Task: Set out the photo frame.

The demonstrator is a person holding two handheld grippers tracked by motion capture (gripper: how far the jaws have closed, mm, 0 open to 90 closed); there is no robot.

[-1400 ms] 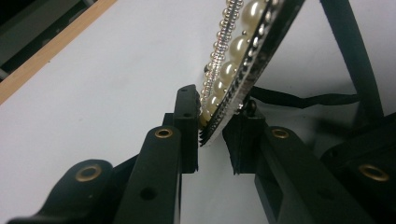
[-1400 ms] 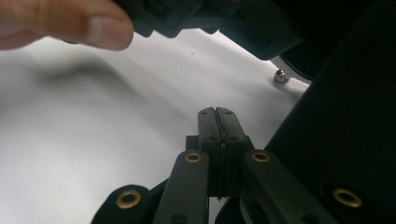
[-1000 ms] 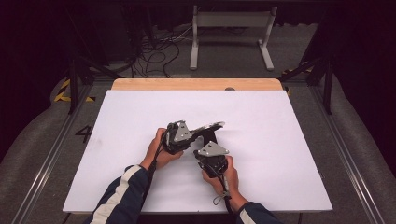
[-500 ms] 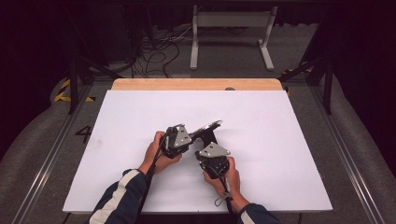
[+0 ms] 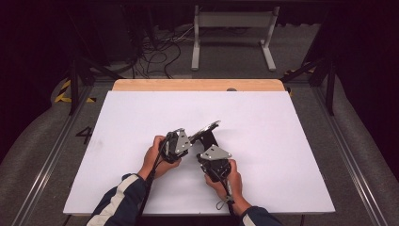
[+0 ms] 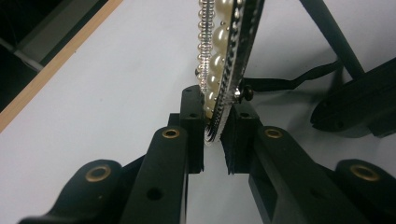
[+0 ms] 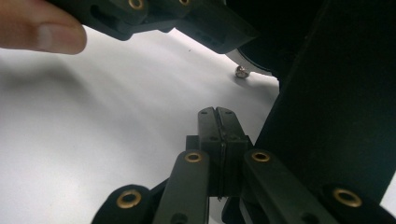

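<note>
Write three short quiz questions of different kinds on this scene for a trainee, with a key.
1. True or false: the left hand-held gripper is clamped on the edge of the pearl-trimmed frame.
2. Are the jaws of the right hand-held gripper A) wide apart, B) pressed together, or C) closed on a pearl?
3. What colour is the table top on which the work is done?

Key: 1 true; 2 B; 3 white.
</note>
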